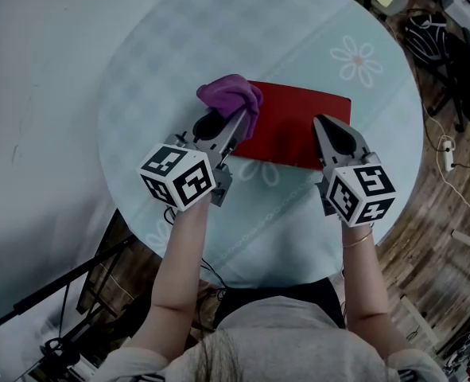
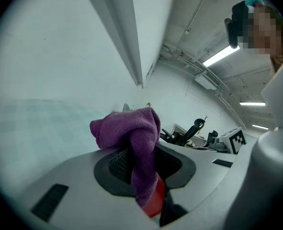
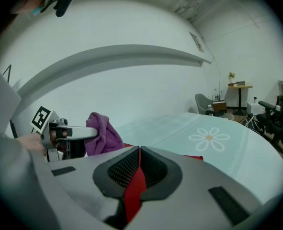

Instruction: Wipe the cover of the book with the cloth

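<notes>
A red book [image 1: 294, 122] lies flat in the middle of the round table [image 1: 171, 62]. A crumpled purple cloth [image 1: 233, 95] rests over the book's far left corner, with my left gripper [image 1: 236, 124] shut on it. In the left gripper view the cloth [image 2: 131, 128] hangs bunched between the jaws, and a bit of red book [image 2: 154, 201] shows below. My right gripper [image 1: 324, 127] sits at the book's near right edge, jaws shut on it. In the right gripper view a red strip of book [image 3: 133, 190] runs between the jaws, with the cloth [image 3: 102, 134] beyond at the left.
A pale blue tablecloth with a white flower print [image 1: 359, 59] covers the table. Dark stand legs and cables [image 1: 75, 293] lie on the wooden floor at the lower left. Bags and cables [image 1: 441, 46] crowd the floor at the right.
</notes>
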The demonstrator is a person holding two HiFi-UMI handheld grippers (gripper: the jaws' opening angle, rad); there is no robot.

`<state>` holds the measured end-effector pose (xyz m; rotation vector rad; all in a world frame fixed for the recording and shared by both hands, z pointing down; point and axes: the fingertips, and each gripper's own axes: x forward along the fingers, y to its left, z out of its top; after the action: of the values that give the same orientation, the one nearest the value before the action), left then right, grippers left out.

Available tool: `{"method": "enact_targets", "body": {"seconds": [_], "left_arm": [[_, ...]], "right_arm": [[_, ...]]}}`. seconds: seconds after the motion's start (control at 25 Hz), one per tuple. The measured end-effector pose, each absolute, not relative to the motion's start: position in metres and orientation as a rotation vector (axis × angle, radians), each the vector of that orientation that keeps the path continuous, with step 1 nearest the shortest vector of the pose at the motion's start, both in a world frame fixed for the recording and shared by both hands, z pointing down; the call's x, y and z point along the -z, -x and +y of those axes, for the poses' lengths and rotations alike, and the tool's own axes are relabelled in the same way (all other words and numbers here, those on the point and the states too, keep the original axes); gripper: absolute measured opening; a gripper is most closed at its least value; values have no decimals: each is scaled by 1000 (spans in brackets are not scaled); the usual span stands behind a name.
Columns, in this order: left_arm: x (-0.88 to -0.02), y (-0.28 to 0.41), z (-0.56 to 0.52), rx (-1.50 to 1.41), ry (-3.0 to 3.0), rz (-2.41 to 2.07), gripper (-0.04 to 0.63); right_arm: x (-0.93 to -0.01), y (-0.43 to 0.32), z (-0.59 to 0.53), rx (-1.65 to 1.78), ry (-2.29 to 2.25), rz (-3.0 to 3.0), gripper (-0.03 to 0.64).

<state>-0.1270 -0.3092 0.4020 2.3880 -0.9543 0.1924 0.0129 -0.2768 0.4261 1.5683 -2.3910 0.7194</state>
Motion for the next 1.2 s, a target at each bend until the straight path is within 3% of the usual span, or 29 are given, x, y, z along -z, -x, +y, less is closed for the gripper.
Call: {"method": "enact_targets", "body": {"seconds": [1.2], "left_arm": [[-473,130,-341,-510,-2385,-1053,110]], "right_arm": [[-447,-26,-286,-651,-1573,-2310,23]]}}
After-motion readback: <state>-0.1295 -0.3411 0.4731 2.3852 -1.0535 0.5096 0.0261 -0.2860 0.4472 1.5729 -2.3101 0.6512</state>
